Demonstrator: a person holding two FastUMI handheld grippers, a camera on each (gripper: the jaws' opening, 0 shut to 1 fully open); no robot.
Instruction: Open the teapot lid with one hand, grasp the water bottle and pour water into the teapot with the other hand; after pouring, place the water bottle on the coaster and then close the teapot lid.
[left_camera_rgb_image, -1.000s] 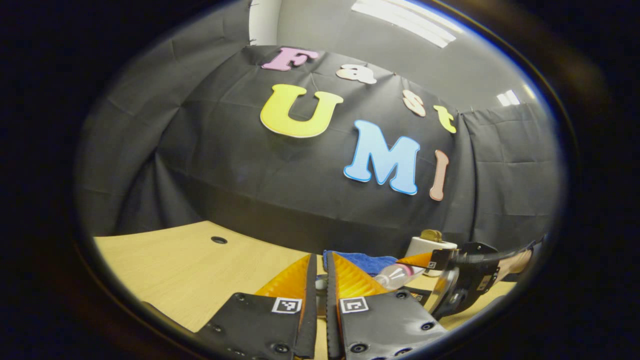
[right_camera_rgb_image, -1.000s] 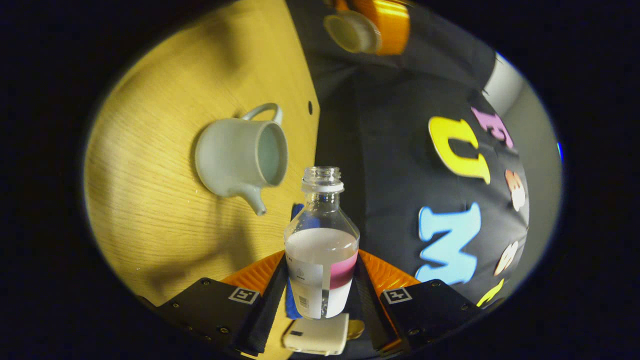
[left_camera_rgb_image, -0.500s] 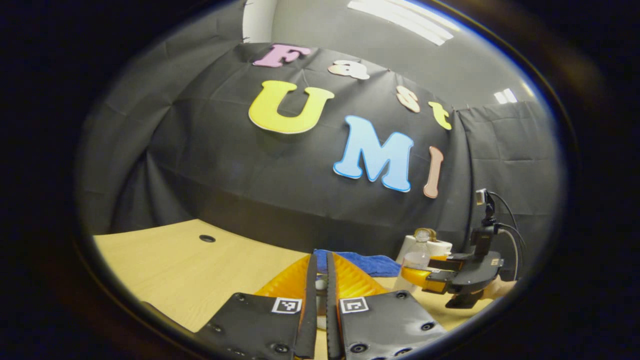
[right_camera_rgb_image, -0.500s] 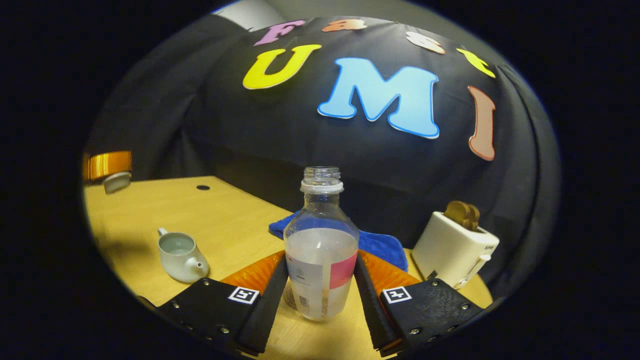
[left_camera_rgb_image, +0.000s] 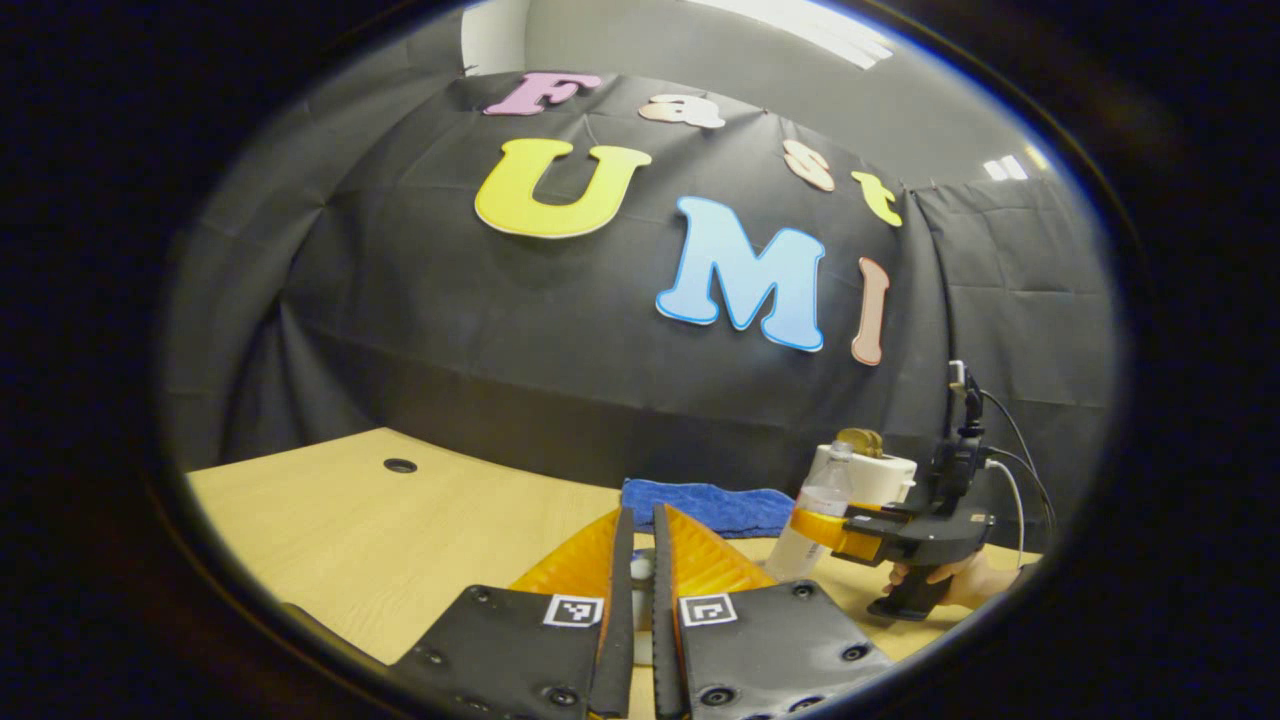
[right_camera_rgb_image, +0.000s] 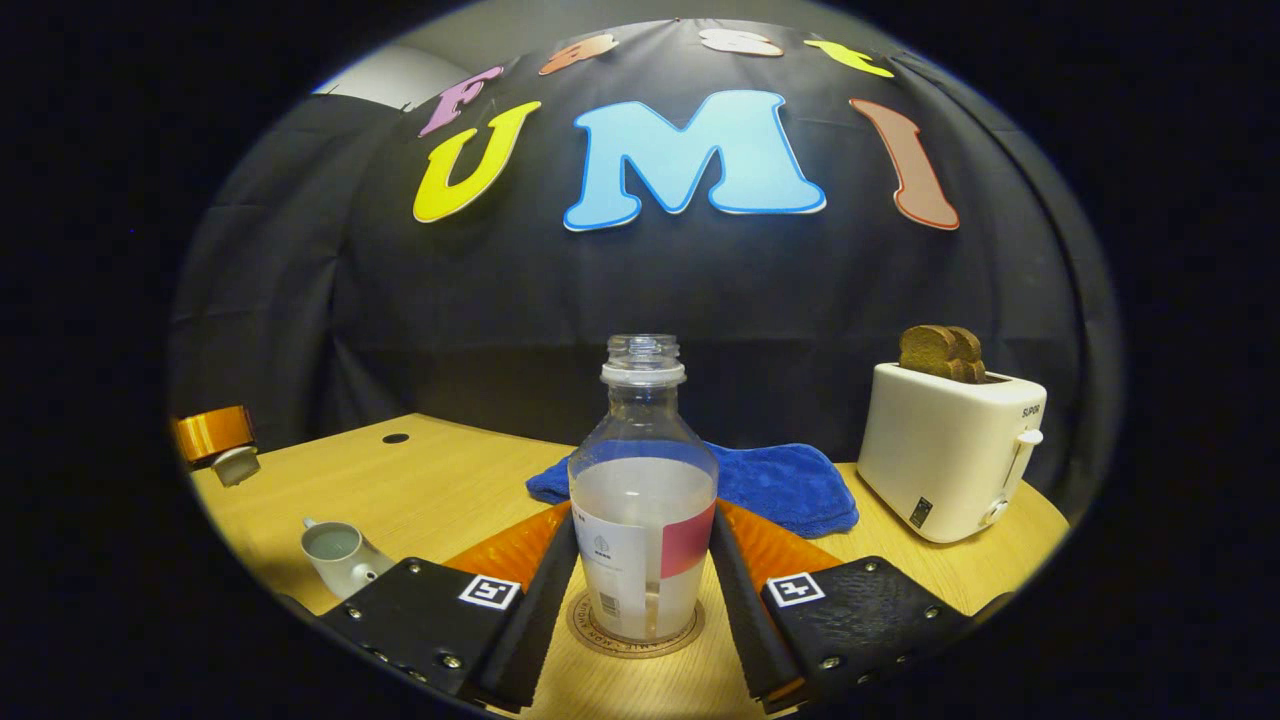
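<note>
right gripper (right_camera_rgb_image: 642, 560) jaws clamp the bottle (right_camera_rgb_image: 642, 500), upright on the coaster (right_camera_rgb_image: 636, 632). left gripper (left_camera_rgb_image: 640, 560) jaws pinch the lid (right_camera_rgb_image: 236, 464) (teapot (right_camera_rgb_image: 338, 556) open).

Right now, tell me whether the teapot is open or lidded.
Open: the teapot shows a bare mouth, and the lid hangs off to the side in the left gripper.

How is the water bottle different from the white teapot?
The water bottle is see-through plastic, so the water inside shows; the teapot is solid white. The water bottle is tall with a narrow neck; the teapot is short and squat, with a spout and a handle. The water bottle stands on the coaster between the fingers of the right hand-held gripper; the teapot sits on the bare table, untouched. Both stand upright with open tops.
</note>
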